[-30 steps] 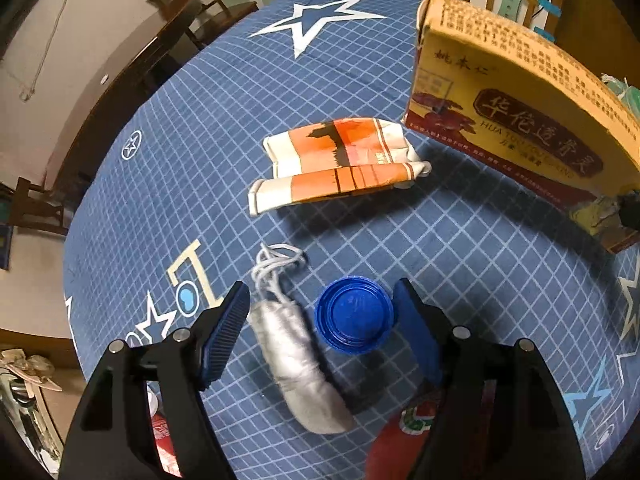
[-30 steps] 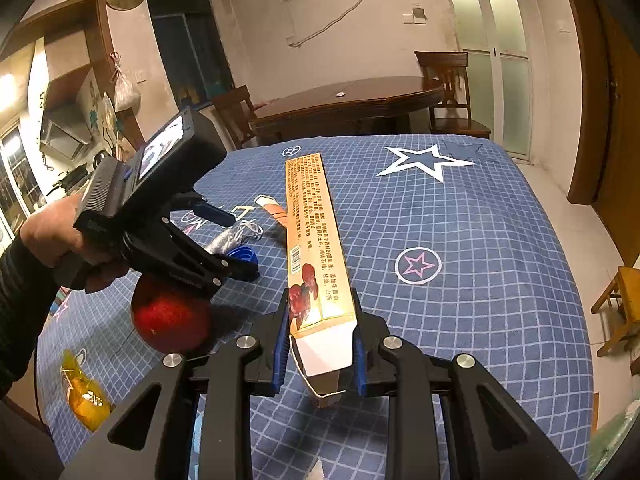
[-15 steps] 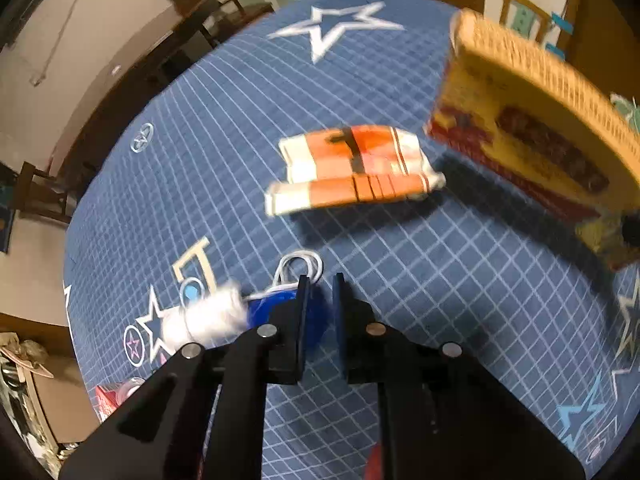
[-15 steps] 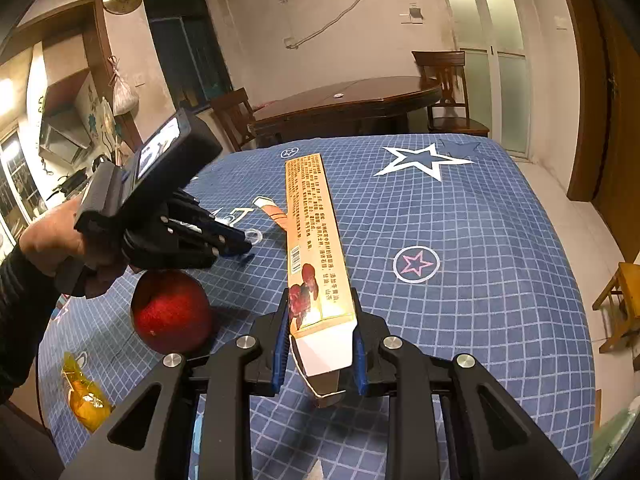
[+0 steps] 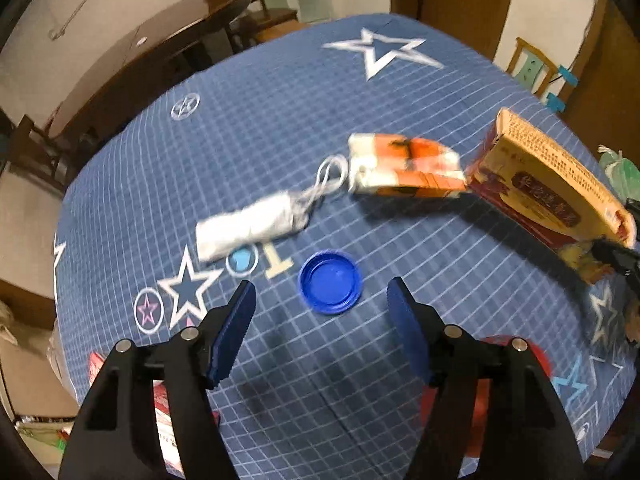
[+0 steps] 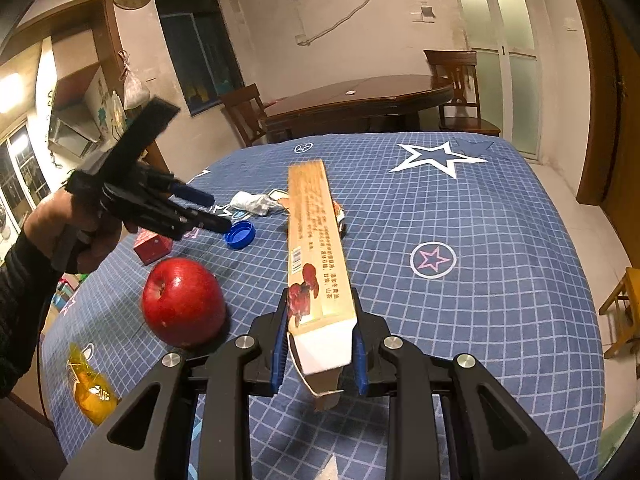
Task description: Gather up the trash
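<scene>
My right gripper (image 6: 318,334) is shut on a long yellow cardboard box (image 6: 316,240), held up over the table; the box also shows in the left wrist view (image 5: 556,184). My left gripper (image 5: 322,312) is open and empty, just above a blue bottle cap (image 5: 330,282) that lies open side up on the blue checked tablecloth (image 5: 248,128). The left gripper (image 6: 200,212) shows in the right wrist view beside the cap (image 6: 240,234). A crumpled white face mask (image 5: 252,226) and an orange-and-white wrapper (image 5: 404,166) lie beyond the cap.
A red apple (image 6: 184,306) sits near the front left. A small red carton (image 6: 153,245) and a yellow wrapper (image 6: 90,386) lie at the table's left side. A wooden table (image 6: 356,100) and chairs stand behind.
My left gripper shut near the cap and mask, then opened again and pulled back. The white mask was pushed away to the left, beyond the cap. The right gripper held the box still.
</scene>
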Motion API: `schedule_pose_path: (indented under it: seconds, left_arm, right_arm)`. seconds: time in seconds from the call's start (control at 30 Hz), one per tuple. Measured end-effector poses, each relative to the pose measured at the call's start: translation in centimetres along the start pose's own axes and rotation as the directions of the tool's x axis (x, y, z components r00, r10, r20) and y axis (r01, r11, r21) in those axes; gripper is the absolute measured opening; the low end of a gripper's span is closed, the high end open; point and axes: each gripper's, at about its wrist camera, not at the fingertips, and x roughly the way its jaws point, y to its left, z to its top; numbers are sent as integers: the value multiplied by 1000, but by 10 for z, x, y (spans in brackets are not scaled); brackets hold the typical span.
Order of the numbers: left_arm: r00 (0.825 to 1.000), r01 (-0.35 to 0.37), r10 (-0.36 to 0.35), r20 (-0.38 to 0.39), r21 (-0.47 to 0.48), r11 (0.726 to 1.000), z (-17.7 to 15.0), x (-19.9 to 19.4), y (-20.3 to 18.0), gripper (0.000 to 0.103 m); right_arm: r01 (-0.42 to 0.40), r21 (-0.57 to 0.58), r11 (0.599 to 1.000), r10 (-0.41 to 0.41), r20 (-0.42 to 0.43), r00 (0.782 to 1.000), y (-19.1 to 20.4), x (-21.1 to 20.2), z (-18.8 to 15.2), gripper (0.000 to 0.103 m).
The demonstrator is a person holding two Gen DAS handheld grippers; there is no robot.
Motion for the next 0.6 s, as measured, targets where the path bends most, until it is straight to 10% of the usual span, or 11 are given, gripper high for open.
schedule_pose_path:
  seconds: [0.4,0.6]
  left_arm:
    - [996,-84,84,-24,-1,996,13,33,-10,68]
    - [995,-94,94,26,-17,995,1,32,-10,39]
  right_arm:
    - [12,-16,1000,-12,-13,1000,3,5,0,27]
    - [55,-19,998,-55,12,998,8,0,-1,26]
